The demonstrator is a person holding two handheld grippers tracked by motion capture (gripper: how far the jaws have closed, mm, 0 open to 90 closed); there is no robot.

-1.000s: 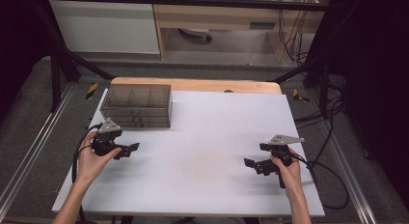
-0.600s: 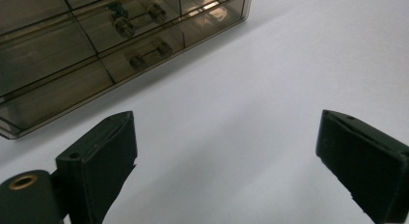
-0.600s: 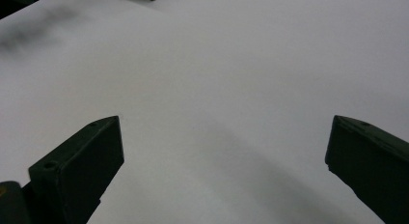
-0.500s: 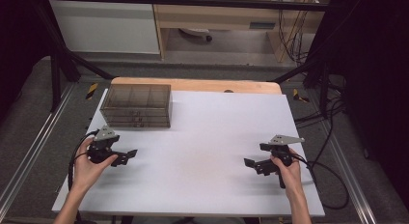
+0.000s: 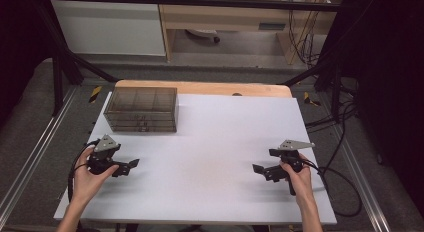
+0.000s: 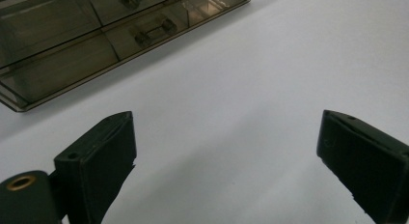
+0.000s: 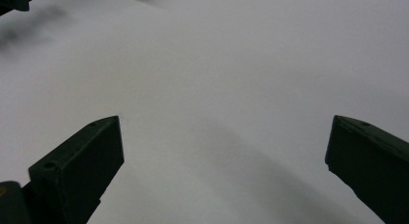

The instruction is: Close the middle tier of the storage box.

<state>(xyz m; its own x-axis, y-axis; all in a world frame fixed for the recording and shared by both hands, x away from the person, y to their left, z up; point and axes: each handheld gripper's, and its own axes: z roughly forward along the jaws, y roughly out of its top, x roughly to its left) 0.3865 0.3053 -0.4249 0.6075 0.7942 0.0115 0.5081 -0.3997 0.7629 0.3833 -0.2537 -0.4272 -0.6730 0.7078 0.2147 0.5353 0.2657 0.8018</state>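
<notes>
A smoky transparent drawer box (image 5: 141, 109) stands at the back left of the white table (image 5: 215, 137). In the left gripper view the drawer box (image 6: 91, 35) lies ahead and to the left, its small handles facing me. My left gripper (image 5: 127, 166) hovers in front of the box near the table's left side, and its jaws (image 6: 226, 156) stand wide open with nothing between them. At the right side my right gripper (image 5: 260, 171) points toward the middle, also open (image 7: 224, 156) over bare tabletop.
A wooden board edge (image 5: 200, 87) runs along the table's back. Black cables (image 5: 340, 192) trail off the right side. Metal rails (image 5: 30, 157) flank the table. The left gripper (image 7: 14, 1) shows far off in the right gripper view.
My left gripper has drawn back from the drawer box toward the table's front edge. The right gripper has stayed where it was.
</notes>
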